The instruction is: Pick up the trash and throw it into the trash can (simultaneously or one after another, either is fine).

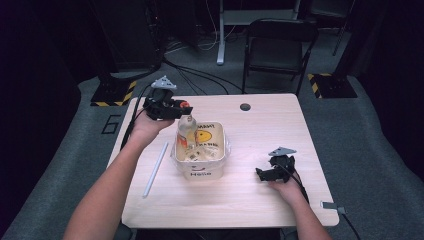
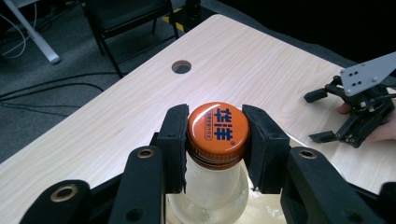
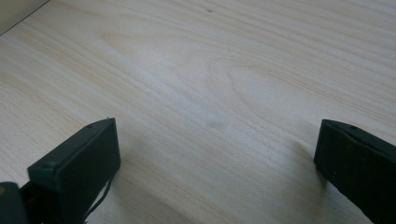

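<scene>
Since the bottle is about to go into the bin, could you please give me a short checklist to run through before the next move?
1. Left tool shut on the bottle at its orange cap: ok.
2. Bottle upright over the white bin: ok.
3. Bottle base resting on the bin's contents: cannot tell.
4. Right tool open, down at the table, apart from the bin: ok.
5. White tube lies left of the bin, out of the way: ok.
</scene>
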Motion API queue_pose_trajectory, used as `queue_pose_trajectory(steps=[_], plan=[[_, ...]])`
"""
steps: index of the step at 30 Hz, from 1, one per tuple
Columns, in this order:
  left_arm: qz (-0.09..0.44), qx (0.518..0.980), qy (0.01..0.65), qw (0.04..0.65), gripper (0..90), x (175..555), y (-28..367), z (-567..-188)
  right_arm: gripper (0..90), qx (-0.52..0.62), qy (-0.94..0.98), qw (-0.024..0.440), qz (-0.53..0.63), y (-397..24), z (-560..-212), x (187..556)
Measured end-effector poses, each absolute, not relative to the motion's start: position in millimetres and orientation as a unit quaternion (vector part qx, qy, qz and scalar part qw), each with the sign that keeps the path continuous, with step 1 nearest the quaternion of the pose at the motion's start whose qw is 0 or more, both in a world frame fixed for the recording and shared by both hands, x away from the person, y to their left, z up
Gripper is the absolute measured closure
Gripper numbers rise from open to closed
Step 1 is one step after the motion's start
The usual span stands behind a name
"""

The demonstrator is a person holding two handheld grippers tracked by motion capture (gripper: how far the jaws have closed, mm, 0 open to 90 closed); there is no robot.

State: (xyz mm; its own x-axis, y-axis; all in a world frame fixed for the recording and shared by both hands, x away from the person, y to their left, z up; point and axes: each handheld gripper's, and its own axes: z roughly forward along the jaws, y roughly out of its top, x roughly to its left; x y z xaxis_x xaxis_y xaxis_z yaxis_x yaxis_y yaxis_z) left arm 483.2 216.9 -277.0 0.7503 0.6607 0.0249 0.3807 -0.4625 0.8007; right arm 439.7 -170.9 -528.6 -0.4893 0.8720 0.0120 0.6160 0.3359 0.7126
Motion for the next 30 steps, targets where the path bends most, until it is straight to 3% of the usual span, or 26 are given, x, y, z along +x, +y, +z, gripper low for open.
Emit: queue_pose_trajectory(steps=[30], plan=[[0.167,0.833,0.334,0.409,62.7,495,218,-322,0.0,0.468,0.795,0.189,0.336,-171,-529,440]])
